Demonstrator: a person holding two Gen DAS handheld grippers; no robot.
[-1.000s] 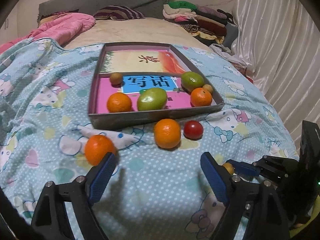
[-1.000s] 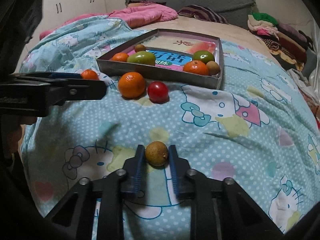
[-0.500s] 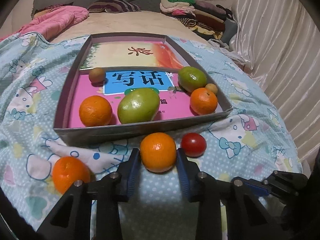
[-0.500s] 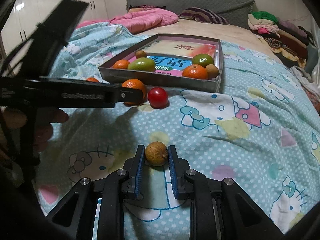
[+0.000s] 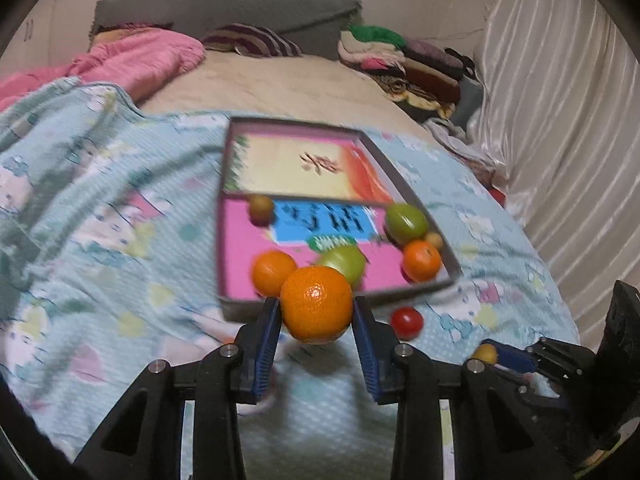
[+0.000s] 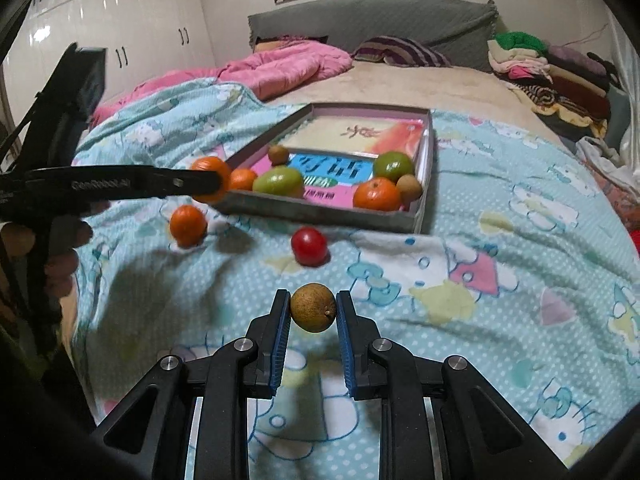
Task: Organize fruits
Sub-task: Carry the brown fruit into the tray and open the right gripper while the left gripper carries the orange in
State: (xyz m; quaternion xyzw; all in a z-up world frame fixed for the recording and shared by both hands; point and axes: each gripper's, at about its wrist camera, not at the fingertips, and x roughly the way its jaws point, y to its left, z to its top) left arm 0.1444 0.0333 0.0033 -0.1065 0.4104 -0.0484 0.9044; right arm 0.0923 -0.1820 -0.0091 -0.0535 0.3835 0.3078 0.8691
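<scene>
Nearest in the right wrist view, the right gripper (image 6: 313,312) is clenched on a small brown fruit (image 6: 313,307), its blue pads (image 6: 281,334) pressed to both sides, and the fruit hangs clear above the patterned quilt (image 6: 500,280). In the left wrist view that gripper shows only at the lower right corner, partly cut off, with a yellowish speck of the fruit at its tip.

The left gripper (image 5: 316,314) grasps a large orange (image 5: 316,305) between its pads, lifted off the quilt; its jaws have just been closing, and the orange sits between them. This orange covers part of the box's near wall and part of the fruit behind it. From the right wrist view the left gripper (image 6: 218,184) is seen side-on, its arm crossing the orange so only the fruit's end shows; fingers of a hand (image 6: 60,256) are dimly visible at the left edge.

On the quilt just before the near wall of the box lie a red tomato (image 6: 309,246) and a second orange (image 6: 188,225) — the latter hidden in the left view, which is blurred.

Beyond, the shallow grey box (image 6: 328,216) holds two oranges, two green fruits and two small brown ones over bright printed books; the print is too smeared to read. Farther back are a pink blanket (image 6: 288,68), a striped pillow (image 6: 400,52) and stacked clothes (image 6: 552,76).
</scene>
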